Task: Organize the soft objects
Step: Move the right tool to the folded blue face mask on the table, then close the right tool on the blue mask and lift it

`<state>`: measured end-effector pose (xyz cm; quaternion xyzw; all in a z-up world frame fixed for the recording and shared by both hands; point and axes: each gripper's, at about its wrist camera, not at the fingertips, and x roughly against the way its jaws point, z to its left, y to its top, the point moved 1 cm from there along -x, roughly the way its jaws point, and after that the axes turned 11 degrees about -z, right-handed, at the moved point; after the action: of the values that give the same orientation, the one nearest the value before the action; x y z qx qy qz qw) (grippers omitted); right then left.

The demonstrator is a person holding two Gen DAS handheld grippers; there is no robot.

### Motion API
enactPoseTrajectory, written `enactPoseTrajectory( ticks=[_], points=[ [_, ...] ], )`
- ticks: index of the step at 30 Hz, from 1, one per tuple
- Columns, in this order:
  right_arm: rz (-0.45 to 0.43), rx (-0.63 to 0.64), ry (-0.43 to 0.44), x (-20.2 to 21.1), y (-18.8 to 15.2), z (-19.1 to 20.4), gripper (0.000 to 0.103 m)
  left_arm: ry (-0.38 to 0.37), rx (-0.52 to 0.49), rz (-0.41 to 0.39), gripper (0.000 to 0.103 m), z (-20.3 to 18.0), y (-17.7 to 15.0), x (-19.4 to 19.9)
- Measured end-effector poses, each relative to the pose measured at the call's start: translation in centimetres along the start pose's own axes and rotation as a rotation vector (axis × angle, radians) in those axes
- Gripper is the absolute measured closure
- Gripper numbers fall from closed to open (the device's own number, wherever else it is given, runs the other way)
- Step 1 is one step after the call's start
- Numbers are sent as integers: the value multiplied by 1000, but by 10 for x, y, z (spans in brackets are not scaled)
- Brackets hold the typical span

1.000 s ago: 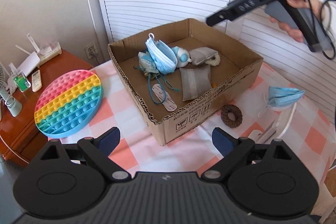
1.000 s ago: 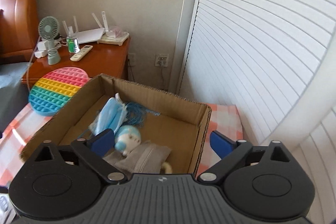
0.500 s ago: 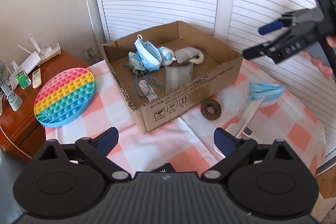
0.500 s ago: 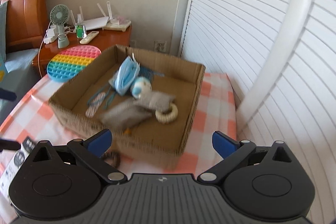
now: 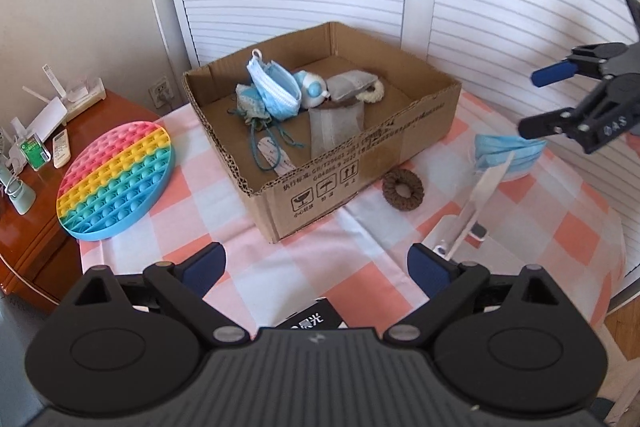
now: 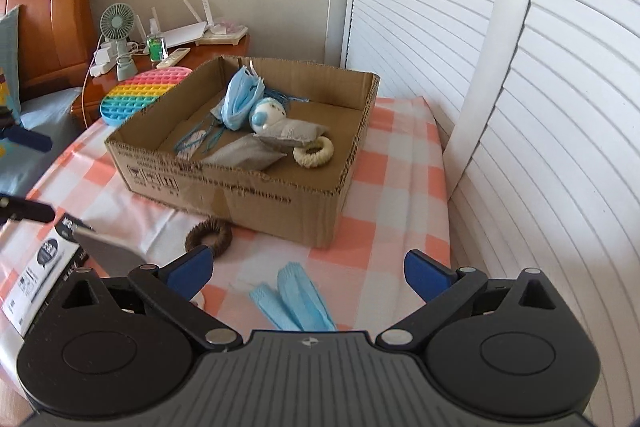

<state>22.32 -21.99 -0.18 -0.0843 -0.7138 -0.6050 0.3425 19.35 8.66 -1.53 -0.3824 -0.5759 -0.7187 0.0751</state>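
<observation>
My left gripper (image 5: 316, 269): jaws spread, empty, above the checked table (image 5: 360, 279) | my right gripper (image 6: 310, 273): jaws spread, empty, over a blue mask (image 6: 294, 303) lying on the table | brown ring (image 5: 402, 185): on the table just beside the box (image 5: 360, 163) | box holds mask (image 5: 274, 89), pouches, cream ring (image 6: 313, 152).

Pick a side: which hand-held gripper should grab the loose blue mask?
Right. The right hand-held gripper is open directly over the blue mask; the left hand-held gripper is farther back.
</observation>
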Motion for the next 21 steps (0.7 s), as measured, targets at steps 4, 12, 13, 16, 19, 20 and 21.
enactPoseTrajectory(
  ticks=[4, 12, 13, 16, 19, 20, 21],
  points=[
    [3, 36, -10, 1, -12, 4, 0, -4, -10, 17, 6, 2, -3, -10],
    [32, 138, 26, -4, -33, 13, 8, -34, -11, 32, 6, 2, -11, -18],
    [38, 145, 32, -6, -35, 14, 11, -34, -11, 31, 6, 2, -12, -18],
    [56, 153, 41, -13, -39, 13, 17, -48, -4, 31, 6, 2, -14, -20],
    [72, 149, 54, -21, -43, 11, 20, -64, -1, 29, 6, 1, -16, -20],
    [79, 150, 58, -24, -45, 11, 21, -66, -3, 27, 6, 0, -16, -20],
    [83, 152, 57, -26, -47, 11, 22, -68, -7, 24, 6, -1, -16, -21]
  ],
)
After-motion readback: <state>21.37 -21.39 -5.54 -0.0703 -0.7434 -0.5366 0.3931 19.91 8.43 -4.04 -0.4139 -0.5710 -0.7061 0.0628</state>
